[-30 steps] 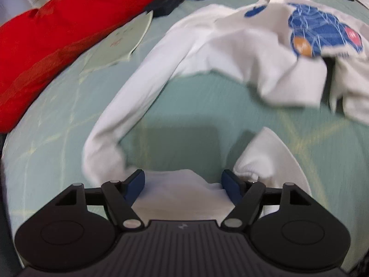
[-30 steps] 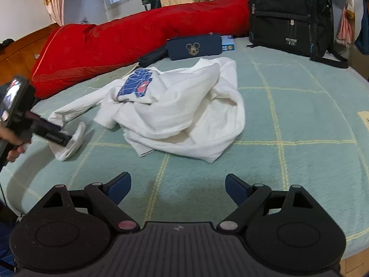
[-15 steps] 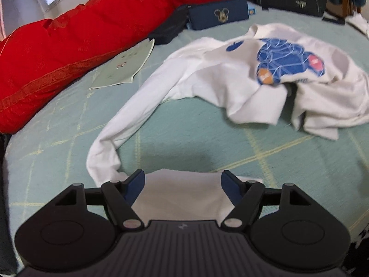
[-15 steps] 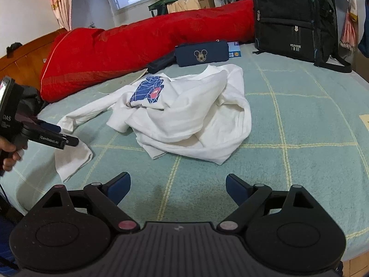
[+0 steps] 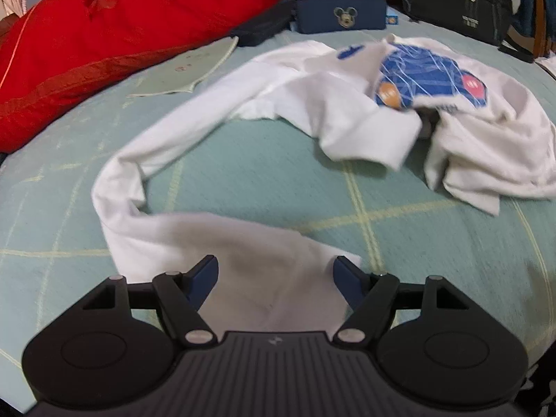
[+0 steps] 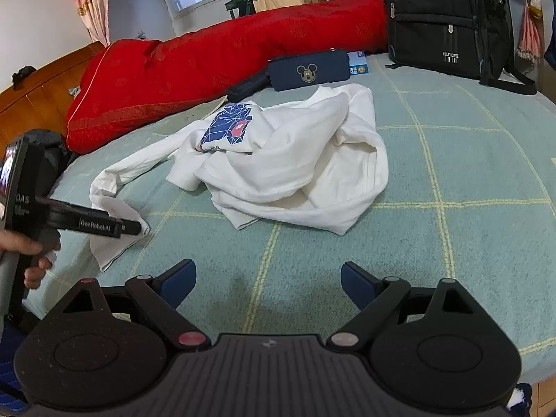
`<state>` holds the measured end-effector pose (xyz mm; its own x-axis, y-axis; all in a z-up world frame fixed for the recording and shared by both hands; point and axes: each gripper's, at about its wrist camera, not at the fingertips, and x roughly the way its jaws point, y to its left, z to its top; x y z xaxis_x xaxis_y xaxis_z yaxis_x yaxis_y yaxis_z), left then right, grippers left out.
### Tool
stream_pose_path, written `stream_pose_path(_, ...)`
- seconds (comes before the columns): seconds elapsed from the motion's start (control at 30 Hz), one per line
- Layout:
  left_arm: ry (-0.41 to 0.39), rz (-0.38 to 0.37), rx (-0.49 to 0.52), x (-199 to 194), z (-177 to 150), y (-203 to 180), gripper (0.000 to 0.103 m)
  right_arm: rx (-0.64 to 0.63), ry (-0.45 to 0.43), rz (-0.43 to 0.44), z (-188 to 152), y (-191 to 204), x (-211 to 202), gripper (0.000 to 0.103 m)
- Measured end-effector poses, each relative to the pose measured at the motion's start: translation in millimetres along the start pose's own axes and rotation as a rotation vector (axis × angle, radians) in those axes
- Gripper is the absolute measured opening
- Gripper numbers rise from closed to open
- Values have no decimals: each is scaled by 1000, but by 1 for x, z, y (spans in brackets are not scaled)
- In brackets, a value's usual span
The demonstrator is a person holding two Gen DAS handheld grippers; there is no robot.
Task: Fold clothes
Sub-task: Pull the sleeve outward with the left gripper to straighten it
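A white long-sleeved shirt (image 6: 299,166) with a blue print (image 5: 427,76) lies crumpled on the green bed cover. One long sleeve (image 5: 194,128) runs out to the left, and its end (image 5: 243,243) lies flat on the bed. My left gripper (image 5: 276,271) is open, its blue fingers wide apart over that sleeve end with no grip on the cloth. The right wrist view shows the left gripper (image 6: 133,228) at the sleeve end (image 6: 114,215), held by a hand (image 6: 31,260). My right gripper (image 6: 267,274) hovers open above bare bed cover, in front of the shirt.
A long red bolster (image 6: 208,59) lines the far side of the bed. A navy pouch with a mouse face (image 6: 307,71), a paper sheet (image 5: 187,69) and a black backpack (image 6: 448,17) sit behind the shirt. The bed's near edge (image 6: 535,365) is close on the right.
The sleeve end has spread flat on the bed and more of it shows ahead of my left gripper, which has drawn back. My right gripper edged closer to the shirt.
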<state>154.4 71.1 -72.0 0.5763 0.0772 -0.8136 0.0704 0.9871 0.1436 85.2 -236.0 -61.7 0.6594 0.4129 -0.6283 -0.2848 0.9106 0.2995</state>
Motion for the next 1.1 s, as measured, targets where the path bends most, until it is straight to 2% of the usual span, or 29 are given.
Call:
stream_pose_path(0.17, -2, -19, -31, 5, -6, 3, 76, 10, 4, -6, 0, -2, 3, 93)
stream_pose_path(0.23, -10, -24, -33, 5, -7, 4, 74, 13, 8, -9, -1, -2, 4, 93)
stream_pose_path(0.33, -19, -47, -31, 5, -9, 4, 65, 14, 11, -10, -2, -1, 4, 93)
stream_pose_path(0.43, -29, -49, -24, 3, -9, 3, 51, 12, 8, -17, -1, 0, 3, 93)
stream_pose_path(0.5, -36, -50, -19, 1, -10, 3, 36, 13, 6, -20, -1, 0, 2, 93)
stream_pose_path(0.6, -46, -51, -12, -2, -10, 2, 21, 13, 2, -26, -1, 1, 0, 93)
stream_pose_path(0.73, -64, -58, -1, -10, -13, 12, 12, 0, -3, -39, 1, 5, -5, 93)
stream_pose_path(0.8, -78, -28, 34, -17, -15, 19, 6, -8, -8, -46, 3, 6, -6, 93)
stream_pose_path(1.0, -94, 111, 113, -41, -23, 60, 5, -30, -21, -57, 9, 11, -9, 93)
stream_pose_path(1.1, -90, 206, 123, -52, -27, 88, 1, -32, -19, -54, 11, 14, -6, 93)
